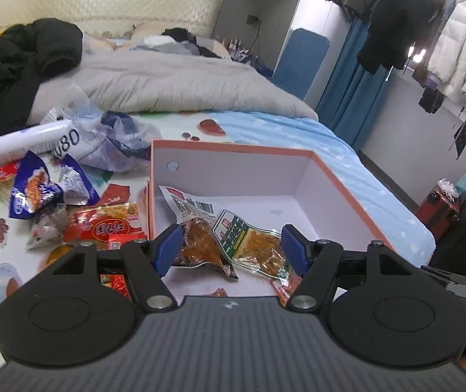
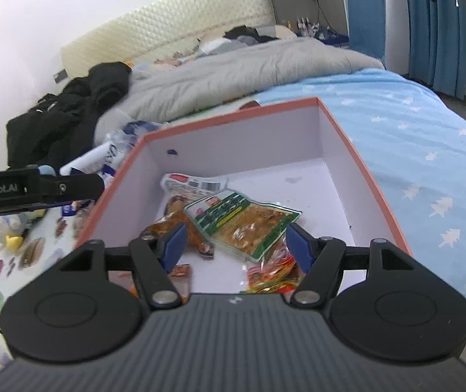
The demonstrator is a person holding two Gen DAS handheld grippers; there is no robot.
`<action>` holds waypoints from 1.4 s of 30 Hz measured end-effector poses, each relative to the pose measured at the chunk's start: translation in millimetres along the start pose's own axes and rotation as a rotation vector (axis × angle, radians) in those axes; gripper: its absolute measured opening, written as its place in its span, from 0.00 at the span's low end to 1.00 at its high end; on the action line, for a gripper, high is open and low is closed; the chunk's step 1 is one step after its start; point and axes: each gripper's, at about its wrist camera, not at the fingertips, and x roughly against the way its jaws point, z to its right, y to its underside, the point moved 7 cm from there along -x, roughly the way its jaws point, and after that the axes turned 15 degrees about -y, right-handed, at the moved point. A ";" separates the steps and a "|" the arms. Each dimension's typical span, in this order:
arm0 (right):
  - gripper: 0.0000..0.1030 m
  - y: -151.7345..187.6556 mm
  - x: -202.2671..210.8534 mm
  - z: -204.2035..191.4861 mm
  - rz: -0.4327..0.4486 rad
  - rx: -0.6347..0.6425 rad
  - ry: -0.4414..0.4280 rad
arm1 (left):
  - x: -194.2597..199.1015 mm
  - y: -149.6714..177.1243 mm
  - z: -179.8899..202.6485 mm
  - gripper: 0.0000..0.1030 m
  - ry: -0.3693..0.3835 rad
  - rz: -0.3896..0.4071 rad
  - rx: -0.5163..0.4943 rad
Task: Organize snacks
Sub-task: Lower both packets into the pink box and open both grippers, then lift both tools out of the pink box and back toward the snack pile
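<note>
Both grippers, left gripper (image 1: 229,248) and right gripper (image 2: 236,245), hang with jaws spread and nothing gripped over the orange-rimmed box (image 1: 233,148), where snack packets (image 1: 252,245) lie inside.

Your left tongs (image 1: 231,250) and right tongs (image 2: 236,245) look alike: a ribbed dark-grey housing, two round black discs at its corners, black linkage arms pinned with silver screws, and blue pads on the fingers (image 1: 169,248). The left one's side bar carries white lettering.
</note>
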 end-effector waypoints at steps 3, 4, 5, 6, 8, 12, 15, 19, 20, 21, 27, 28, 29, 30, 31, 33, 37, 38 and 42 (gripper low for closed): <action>0.66 6.0 14.6 -16.0 0.015 0.009 -0.010 | 23.0 5.3 -7.0 0.70 0.004 0.013 0.000; 0.66 7.5 18.4 -20.2 0.017 0.010 -0.011 | 30.8 7.0 -10.5 0.70 0.001 0.018 -0.001; 0.66 10.1 22.5 -24.3 0.019 0.011 -0.011 | 38.0 8.5 -14.1 0.70 -0.001 0.025 -0.001; 0.66 12.2 26.2 -29.3 0.020 0.010 -0.013 | 45.1 10.0 -18.2 0.70 -0.004 0.030 0.001; 0.66 15.8 33.6 -39.5 0.026 0.014 -0.021 | 58.0 13.6 -26.4 0.70 -0.009 0.034 0.007; 0.66 21.9 47.3 -60.6 0.041 0.030 -0.034 | 81.4 24.0 -40.3 0.70 -0.014 0.042 0.015; 0.66 26.3 55.5 -74.8 0.052 0.041 -0.045 | 97.0 30.7 -50.4 0.70 -0.020 0.047 0.021; 0.66 33.5 60.6 -91.3 0.042 0.052 -0.050 | 115.9 36.7 -66.0 0.70 -0.033 0.053 0.028; 0.66 34.9 62.2 -95.4 0.044 0.050 -0.062 | 120.8 38.8 -70.7 0.70 -0.039 0.054 0.029; 0.66 36.4 63.6 -100.1 0.045 0.049 -0.072 | 123.7 40.4 -74.7 0.70 -0.044 0.054 0.032; 0.66 45.9 67.5 -126.0 0.038 0.083 -0.104 | 143.5 52.8 -95.5 0.70 -0.067 0.055 0.051; 0.66 47.8 67.9 -131.1 0.037 0.089 -0.109 | 147.1 55.0 -98.3 0.70 -0.070 0.056 0.053; 0.66 49.3 68.9 -135.0 0.038 0.094 -0.112 | 149.9 56.4 -100.7 0.70 -0.073 0.057 0.055; 0.66 51.3 69.2 -139.6 0.037 0.099 -0.117 | 153.1 58.9 -103.3 0.70 -0.076 0.057 0.057; 0.66 53.3 69.4 -143.7 0.033 0.103 -0.121 | 156.5 61.8 -106.5 0.70 -0.078 0.055 0.061; 0.66 58.2 69.9 -150.8 0.026 0.111 -0.132 | 161.9 67.3 -111.9 0.70 -0.083 0.051 0.066; 0.66 68.1 69.6 -167.0 0.004 0.132 -0.154 | 170.4 75.8 -124.6 0.70 -0.095 0.040 0.076; 0.66 70.4 69.8 -170.8 -0.001 0.139 -0.160 | 172.8 77.7 -127.7 0.70 -0.097 0.037 0.080; 0.66 74.6 69.4 -180.3 -0.009 0.157 -0.168 | 177.7 85.5 -136.4 0.70 -0.102 0.032 0.085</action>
